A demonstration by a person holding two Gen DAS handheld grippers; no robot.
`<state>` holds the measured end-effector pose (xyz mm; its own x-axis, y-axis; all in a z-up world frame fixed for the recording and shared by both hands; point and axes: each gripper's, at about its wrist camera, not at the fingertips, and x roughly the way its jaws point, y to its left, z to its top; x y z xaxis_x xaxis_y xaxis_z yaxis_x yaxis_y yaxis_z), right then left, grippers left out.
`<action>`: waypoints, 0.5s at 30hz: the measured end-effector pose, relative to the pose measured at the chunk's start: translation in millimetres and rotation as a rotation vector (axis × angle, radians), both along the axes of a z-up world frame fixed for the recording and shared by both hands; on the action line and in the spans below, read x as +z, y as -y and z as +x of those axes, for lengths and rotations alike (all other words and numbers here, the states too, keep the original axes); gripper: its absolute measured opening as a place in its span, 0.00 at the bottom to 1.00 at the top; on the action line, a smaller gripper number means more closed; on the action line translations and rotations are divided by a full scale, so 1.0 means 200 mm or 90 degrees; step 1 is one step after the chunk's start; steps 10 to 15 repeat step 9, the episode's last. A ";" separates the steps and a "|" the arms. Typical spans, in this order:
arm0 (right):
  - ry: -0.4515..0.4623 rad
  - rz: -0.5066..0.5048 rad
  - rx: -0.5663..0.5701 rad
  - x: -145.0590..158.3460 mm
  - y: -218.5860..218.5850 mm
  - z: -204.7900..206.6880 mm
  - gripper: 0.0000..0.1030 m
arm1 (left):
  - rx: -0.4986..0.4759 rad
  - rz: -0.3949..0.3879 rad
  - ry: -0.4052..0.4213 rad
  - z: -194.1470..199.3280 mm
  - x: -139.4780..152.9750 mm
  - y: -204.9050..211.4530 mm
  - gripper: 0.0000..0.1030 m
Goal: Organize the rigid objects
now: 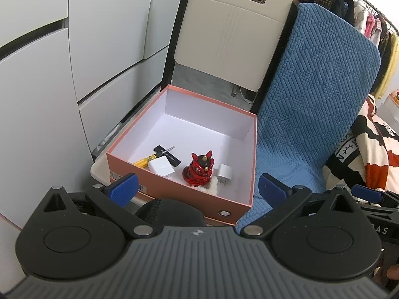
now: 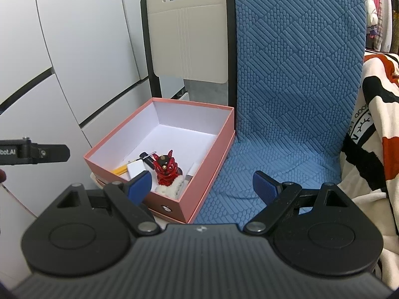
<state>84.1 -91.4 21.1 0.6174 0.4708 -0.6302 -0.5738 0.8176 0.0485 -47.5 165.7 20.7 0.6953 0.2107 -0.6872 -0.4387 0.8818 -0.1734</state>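
Observation:
An open pink box with a white inside sits on a chair seat. In it lie a red and black figurine, a white wall plug, a white square charger, a yellow-handled screwdriver, a black stick and a white fluffy piece. My left gripper hovers open over the box's near edge, holding nothing. My right gripper is open and empty, near the box's front right corner.
A blue quilted chair cover lies right of the box. A beige chair back rises behind it. White cabinet doors stand on the left. A patterned blanket and hanging clothes are at the right.

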 end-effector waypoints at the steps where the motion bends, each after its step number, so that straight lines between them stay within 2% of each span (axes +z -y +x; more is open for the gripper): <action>1: 0.000 0.001 0.001 0.00 0.00 0.00 0.87 | -0.001 -0.001 0.001 0.00 0.00 0.00 1.00; 15: 0.001 0.000 0.002 -0.01 0.00 -0.02 0.87 | -0.005 0.001 0.007 -0.01 0.02 0.01 1.00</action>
